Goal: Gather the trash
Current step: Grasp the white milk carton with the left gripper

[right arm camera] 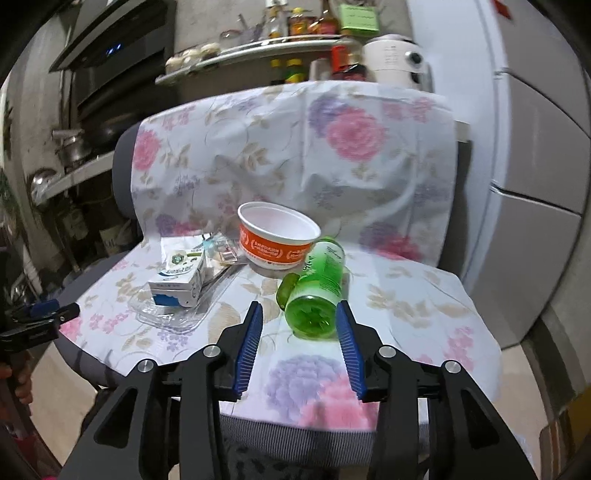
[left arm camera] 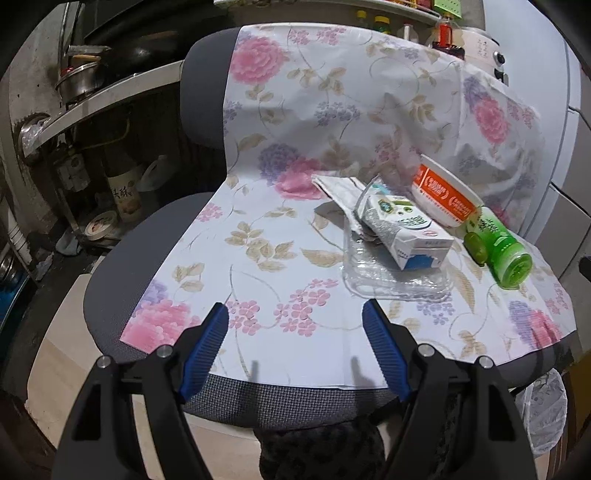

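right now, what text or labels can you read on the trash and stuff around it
Nothing reads clearly enough to quote.
Bowl: white characters on the orange band, too blurred.
Green bottle: pale print on the label, too blurred.
Carton: a logo and some large characters, not legible.
Bottle under the shelf: large dark characters, unclear.
Green sign on the top shelf: too small.

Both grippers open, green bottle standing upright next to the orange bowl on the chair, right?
Not quite: the green bottle lies on its side, base toward the right gripper, as the right wrist view shows. It is beside the orange bowl, and both grippers, including the left gripper, are open.
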`<state>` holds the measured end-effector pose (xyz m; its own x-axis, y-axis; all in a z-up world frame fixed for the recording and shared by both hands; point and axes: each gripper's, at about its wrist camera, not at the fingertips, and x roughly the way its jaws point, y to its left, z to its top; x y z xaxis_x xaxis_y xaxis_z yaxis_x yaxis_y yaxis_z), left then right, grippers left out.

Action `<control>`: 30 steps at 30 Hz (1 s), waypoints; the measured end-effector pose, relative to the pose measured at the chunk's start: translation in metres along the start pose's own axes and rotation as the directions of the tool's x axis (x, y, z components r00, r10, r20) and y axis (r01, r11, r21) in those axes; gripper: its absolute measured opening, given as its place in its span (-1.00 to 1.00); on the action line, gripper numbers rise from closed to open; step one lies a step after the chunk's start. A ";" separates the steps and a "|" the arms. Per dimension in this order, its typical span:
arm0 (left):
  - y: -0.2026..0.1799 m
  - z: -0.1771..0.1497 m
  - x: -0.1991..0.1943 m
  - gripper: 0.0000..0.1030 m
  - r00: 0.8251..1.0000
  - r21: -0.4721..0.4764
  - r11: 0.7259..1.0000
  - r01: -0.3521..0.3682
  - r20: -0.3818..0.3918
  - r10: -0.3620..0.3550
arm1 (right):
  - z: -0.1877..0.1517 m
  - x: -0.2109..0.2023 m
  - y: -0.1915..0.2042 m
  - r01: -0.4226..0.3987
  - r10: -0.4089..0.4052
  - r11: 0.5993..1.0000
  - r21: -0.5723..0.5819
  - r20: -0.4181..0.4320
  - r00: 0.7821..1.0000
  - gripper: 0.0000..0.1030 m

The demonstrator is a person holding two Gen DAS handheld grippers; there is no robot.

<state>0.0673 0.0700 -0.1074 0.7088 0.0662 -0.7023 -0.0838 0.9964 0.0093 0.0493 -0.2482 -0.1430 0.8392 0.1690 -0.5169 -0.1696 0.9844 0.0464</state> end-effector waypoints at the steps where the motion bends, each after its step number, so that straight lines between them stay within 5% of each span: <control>1: 0.000 0.000 0.002 0.42 1.000 -0.002 1.000 -0.002 -0.004 0.002 | 0.001 0.007 0.000 0.000 0.000 1.000 -0.002 -0.010 1.000 -0.15; 9: -0.017 0.010 0.024 0.46 0.998 0.007 0.998 0.065 -0.021 -0.065 | -0.003 0.032 0.002 -0.027 0.027 0.999 0.021 -0.029 0.999 -0.15; 12: -0.043 0.019 0.028 0.90 0.993 0.027 0.993 0.116 0.003 -0.116 | -0.003 0.031 0.001 -0.006 0.006 1.000 0.015 -0.016 1.000 -0.12; 20: -0.124 0.044 0.068 0.87 0.995 0.142 0.985 0.098 -0.028 -0.095 | -0.001 0.018 -0.022 0.040 -0.042 0.997 0.063 0.033 0.999 0.01; 28: -0.147 0.055 0.109 0.87 0.997 0.126 0.992 0.025 -0.078 -0.015 | -0.011 0.013 -0.046 0.054 -0.058 0.991 0.122 0.030 0.998 0.01; 30: -0.144 0.056 0.113 0.67 0.997 0.108 0.994 0.016 -0.077 -0.008 | -0.013 0.013 -0.048 0.055 -0.058 0.991 0.125 0.024 0.998 0.01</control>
<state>0.1982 -0.0629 -0.1482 0.6531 0.0544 -0.7553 0.0040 0.9972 0.0753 0.0615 -0.2935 -0.1628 0.8600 0.1127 -0.4978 -0.0576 0.9905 0.1246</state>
